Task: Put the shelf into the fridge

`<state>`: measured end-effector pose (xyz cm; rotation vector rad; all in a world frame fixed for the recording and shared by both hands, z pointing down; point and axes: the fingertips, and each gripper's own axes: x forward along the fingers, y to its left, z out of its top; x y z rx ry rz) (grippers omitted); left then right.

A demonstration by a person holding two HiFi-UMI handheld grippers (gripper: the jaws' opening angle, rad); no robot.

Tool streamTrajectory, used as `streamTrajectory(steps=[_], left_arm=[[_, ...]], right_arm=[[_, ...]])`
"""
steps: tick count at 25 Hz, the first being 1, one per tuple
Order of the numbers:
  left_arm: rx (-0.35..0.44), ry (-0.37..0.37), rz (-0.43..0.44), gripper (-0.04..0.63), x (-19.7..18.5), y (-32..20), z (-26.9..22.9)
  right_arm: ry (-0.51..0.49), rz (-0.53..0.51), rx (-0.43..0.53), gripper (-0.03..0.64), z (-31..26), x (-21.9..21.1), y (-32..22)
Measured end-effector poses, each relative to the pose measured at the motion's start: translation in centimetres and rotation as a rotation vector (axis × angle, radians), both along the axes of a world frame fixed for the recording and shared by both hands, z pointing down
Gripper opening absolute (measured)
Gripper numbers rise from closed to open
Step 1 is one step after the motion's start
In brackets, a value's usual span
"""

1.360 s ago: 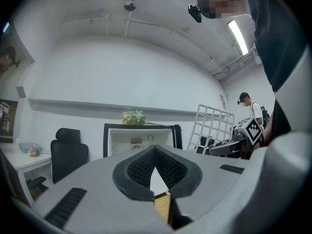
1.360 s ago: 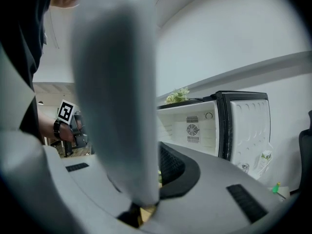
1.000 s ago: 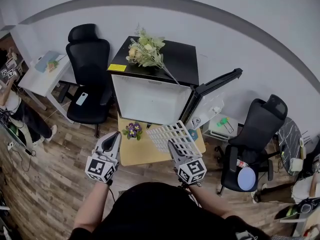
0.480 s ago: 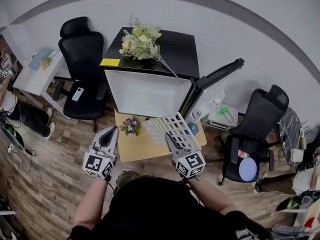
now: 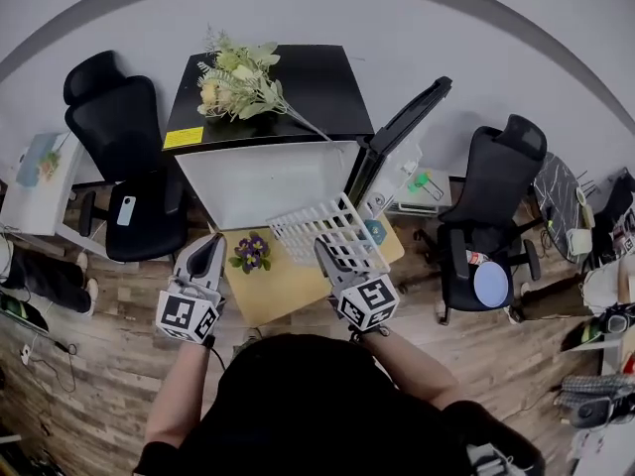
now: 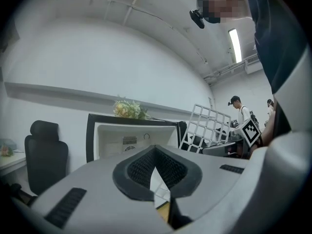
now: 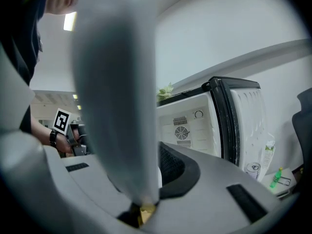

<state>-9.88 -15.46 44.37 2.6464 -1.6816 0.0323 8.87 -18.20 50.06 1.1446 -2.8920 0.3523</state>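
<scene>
Mid-carry: your right gripper (image 5: 325,251) clamps the shelf (image 5: 319,228), left gripper (image 5: 210,249) closed empty; next, level it into the far fridge (image 5: 268,181).

No readable text (yellow label (image 5: 182,138) blurred)

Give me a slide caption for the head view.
Right gripper holds the white shelf before the open fridge; left gripper empty.
</scene>
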Motion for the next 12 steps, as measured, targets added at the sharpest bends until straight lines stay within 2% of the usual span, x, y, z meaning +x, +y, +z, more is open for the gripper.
streamTrajectory(steps=[8, 12], left_arm=[[-0.005, 0.038, 0.081, 0.018, -2.5, -2.5, 0.0], [-0.001, 0.039, 0.121, 0.018, -3.1, -3.4, -0.3]], right_arm=[[-0.026, 0.089, 0.013, 0.044, -1.5, -2.5, -1.4], [-0.084, 0.133, -0.008, 0.044, -2.4, -3.2, -2.1]])
